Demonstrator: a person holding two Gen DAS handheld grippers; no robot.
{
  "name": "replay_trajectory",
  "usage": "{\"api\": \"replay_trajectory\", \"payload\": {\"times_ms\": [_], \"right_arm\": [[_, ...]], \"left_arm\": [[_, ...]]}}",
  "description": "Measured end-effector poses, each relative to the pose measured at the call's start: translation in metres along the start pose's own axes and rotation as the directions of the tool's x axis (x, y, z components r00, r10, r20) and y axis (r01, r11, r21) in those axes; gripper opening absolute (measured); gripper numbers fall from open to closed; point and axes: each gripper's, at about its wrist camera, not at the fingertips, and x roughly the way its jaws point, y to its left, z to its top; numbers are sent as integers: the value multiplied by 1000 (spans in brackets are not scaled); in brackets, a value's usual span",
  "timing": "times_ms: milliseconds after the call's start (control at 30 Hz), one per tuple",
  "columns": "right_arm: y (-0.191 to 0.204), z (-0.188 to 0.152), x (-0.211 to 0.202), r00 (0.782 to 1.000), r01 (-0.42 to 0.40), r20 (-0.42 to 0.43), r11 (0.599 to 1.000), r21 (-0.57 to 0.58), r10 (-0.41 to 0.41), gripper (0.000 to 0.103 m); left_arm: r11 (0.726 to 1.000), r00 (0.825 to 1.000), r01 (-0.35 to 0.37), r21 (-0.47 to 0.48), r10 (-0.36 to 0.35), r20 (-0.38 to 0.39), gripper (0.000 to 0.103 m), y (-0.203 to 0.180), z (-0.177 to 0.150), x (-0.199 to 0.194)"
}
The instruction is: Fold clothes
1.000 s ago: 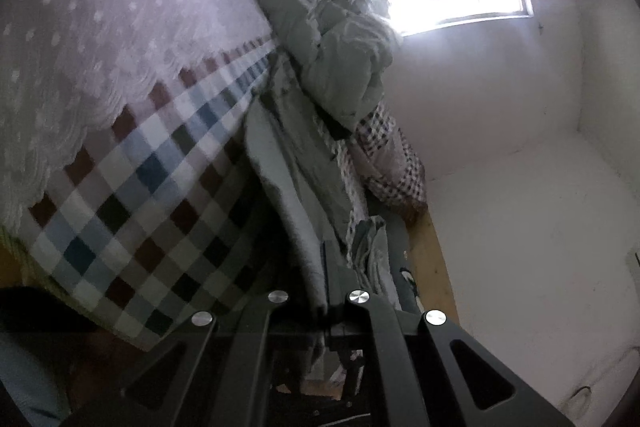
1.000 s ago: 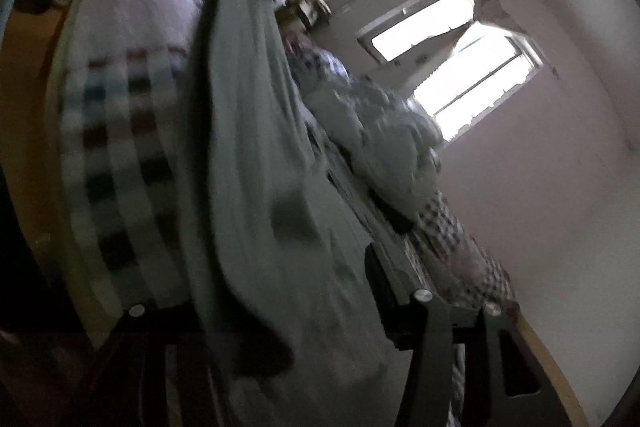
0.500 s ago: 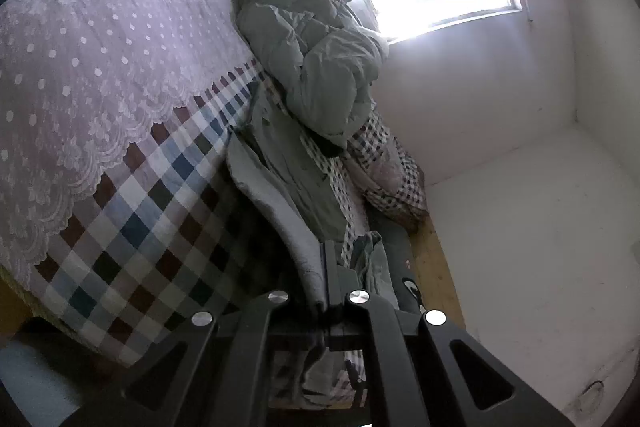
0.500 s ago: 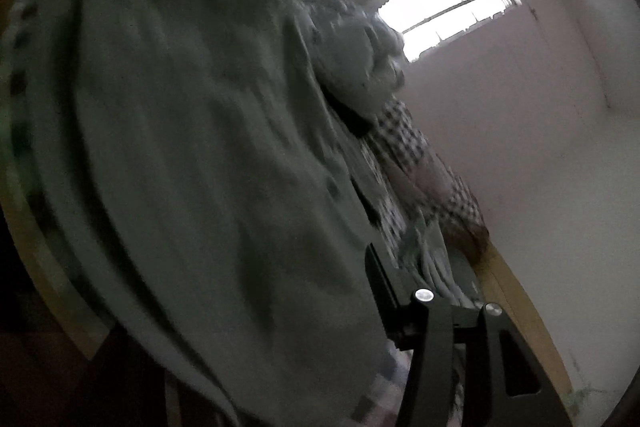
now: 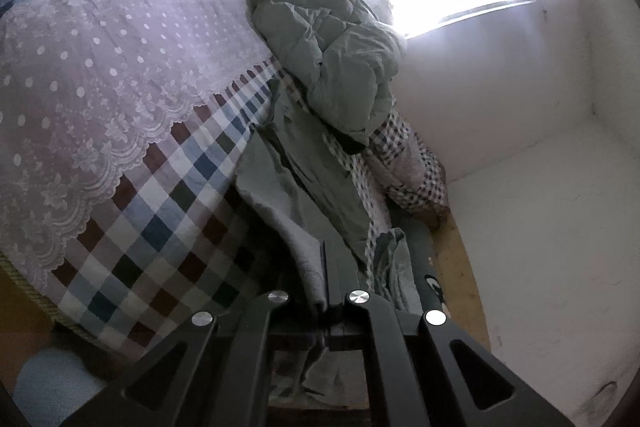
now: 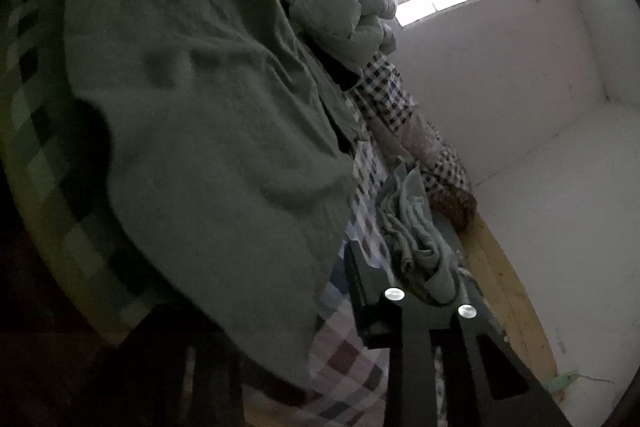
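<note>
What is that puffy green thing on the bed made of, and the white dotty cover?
The puffy green jacket looks like thin, slightly shiny nylon-type fabric with stuffing inside: it bulges in quilted sections with crisp creases. The dotty cover looks like matte lace, probably cotton or synthetic: raised dots, flower patterns and a scalloped edge.

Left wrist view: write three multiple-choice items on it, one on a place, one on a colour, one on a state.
1. The puffer jacket lies: A on the floor; B heaped on the bed; C over a chair.
2. Its colour: A red; B yellow; C pale green.
3. The left tongs are: A shut on the grey-green garment; B wide open; C out of view.
Answers: B, it rests on the bed's far side; C, its quilted shell is pale green; A, the fingers meet with cloth pinched between them.
</note>
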Motion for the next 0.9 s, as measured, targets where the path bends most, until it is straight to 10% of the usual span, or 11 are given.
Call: {"api": "replay_trajectory", "payload": {"times_ms": [233, 900], "right_arm": [[7, -10, -21, 998, -26, 62, 999, -47, 29, 2], [-156, 6, -85, 993, -42, 112, 986, 163, 23, 0]], "left_arm": [[1000, 1000, -28, 7, 28, 8, 0, 2, 0, -1], [996, 995, -25, 86, 16, 97, 0, -46, -9, -63]]}}
